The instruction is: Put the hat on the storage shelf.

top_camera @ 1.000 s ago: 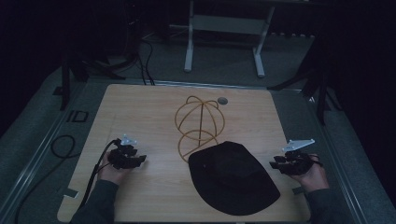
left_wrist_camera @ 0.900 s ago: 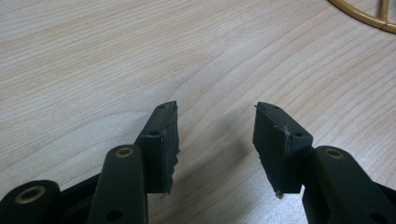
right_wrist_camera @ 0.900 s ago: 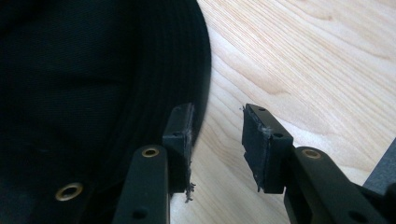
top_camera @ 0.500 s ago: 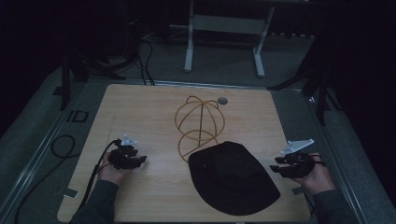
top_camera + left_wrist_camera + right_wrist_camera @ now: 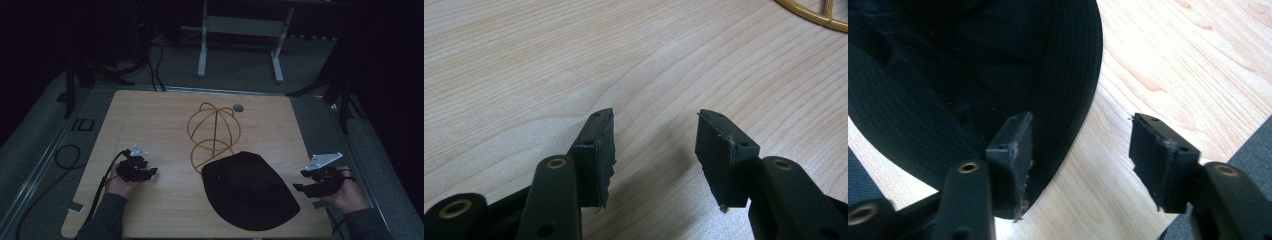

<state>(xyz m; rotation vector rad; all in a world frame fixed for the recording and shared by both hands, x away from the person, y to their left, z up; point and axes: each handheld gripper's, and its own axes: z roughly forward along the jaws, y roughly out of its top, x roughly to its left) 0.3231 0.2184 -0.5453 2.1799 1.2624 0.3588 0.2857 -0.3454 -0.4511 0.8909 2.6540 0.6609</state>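
Black hat between two open grippers

Pale wood forms the worktop (image 5: 150,120), on which a black hat (image 5: 250,190) is laid flat near the front edge, just in front of a yellow wire stand (image 5: 212,132). The right gripper (image 5: 1078,145) is held at the hat's right side, fingers spread wide and empty, one finger (image 5: 1010,160) seen over the brim. The left gripper (image 5: 655,140) is held well apart from the hat, fingers parted over bare wood.
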